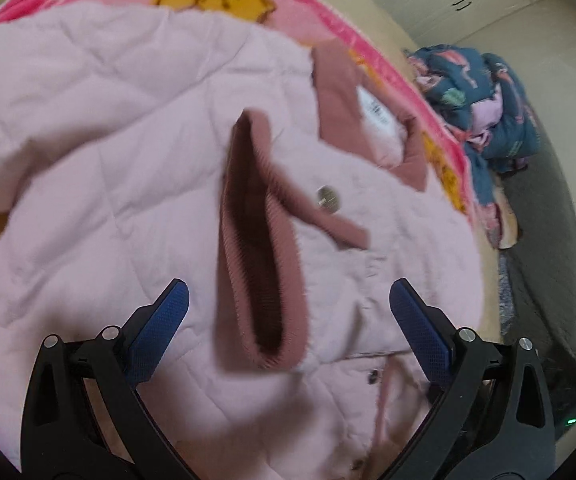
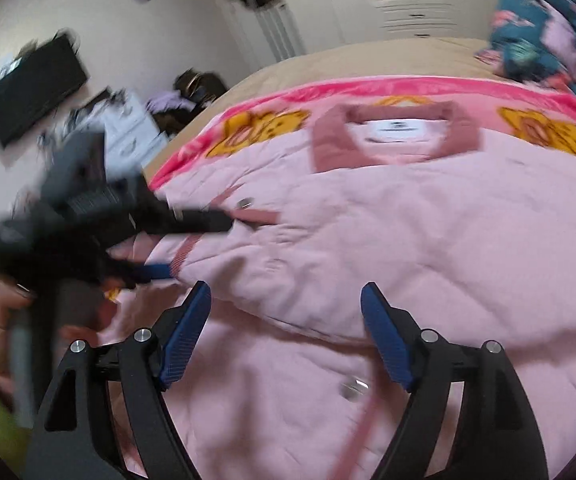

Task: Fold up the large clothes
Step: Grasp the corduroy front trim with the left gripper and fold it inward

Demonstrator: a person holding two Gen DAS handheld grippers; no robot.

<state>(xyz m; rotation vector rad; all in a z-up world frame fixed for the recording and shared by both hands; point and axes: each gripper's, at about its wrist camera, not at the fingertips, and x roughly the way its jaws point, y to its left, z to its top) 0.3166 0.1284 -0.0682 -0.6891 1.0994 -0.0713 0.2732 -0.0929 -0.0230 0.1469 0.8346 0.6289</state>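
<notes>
Bedroom with white cupboards (image 2: 411,4) behind; my bed carries a pink cartoon blanket (image 2: 272,96), and the pale pink quilted jacket (image 2: 407,232) lies spread on it, collar (image 2: 395,136) at twelve o'clock in my right view. Its white neck label (image 2: 397,130) is too blurred to read. My left tongs (image 1: 288,292) gape wide around the ribbed dusty-pink cuff (image 1: 258,240), not touching it. My right tongs (image 2: 286,294) are wide open too, empty, above the jacket. Blue bedding (image 1: 483,96) sits at two o'clock.
</notes>
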